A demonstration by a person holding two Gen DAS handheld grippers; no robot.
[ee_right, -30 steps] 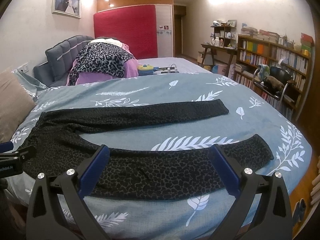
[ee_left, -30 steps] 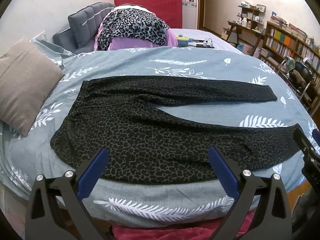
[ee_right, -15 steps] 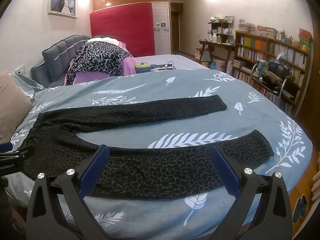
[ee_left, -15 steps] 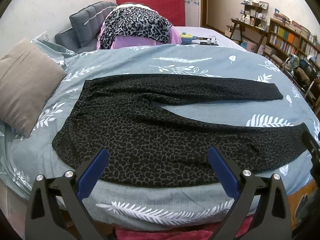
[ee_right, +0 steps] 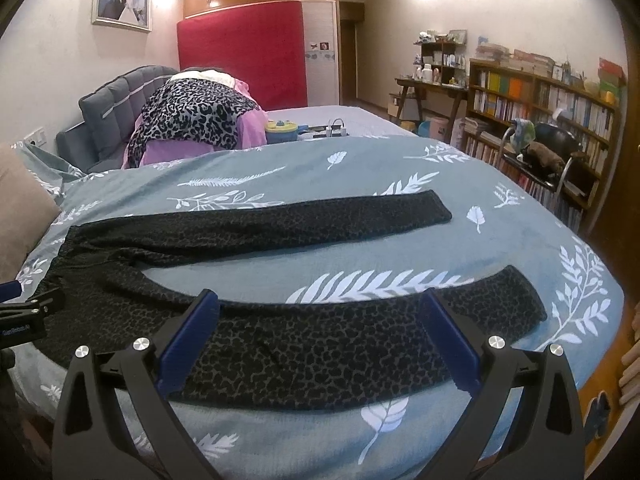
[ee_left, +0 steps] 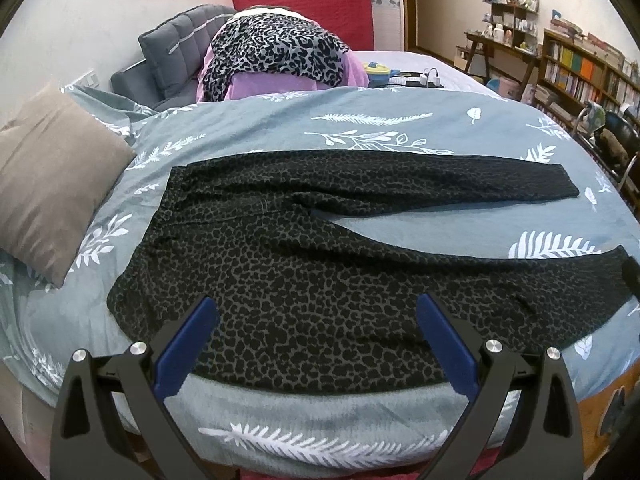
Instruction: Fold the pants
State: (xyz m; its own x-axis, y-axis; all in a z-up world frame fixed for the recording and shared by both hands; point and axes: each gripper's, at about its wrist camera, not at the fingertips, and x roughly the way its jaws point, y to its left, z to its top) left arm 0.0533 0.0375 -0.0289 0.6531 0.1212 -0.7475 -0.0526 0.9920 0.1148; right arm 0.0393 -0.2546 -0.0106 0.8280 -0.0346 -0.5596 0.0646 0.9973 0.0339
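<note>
Dark leopard-print pants [ee_left: 304,264] lie flat on the grey-blue leaf-print bedspread [ee_left: 360,132], waistband at the left, both legs spread apart toward the right. My left gripper [ee_left: 316,328] is open and empty, hovering over the near edge of the hip area. My right gripper [ee_right: 320,324] is open and empty over the near leg [ee_right: 320,344]; the far leg [ee_right: 280,224] lies behind it. The left gripper's tip [ee_right: 28,316] shows at the right wrist view's left edge.
A beige pillow [ee_left: 48,176] lies left of the pants. A pile of leopard and pink clothes [ee_left: 276,56] sits at the grey headboard [ee_left: 176,48]. Bookshelves [ee_right: 540,100] and a chair [ee_right: 548,156] stand to the right. The bed's near edge drops off below the grippers.
Both grippers have risen and drawn slightly nearer over the pants, so the pants sit lower in view. The pants have not moved, and both jaws stay open.
</note>
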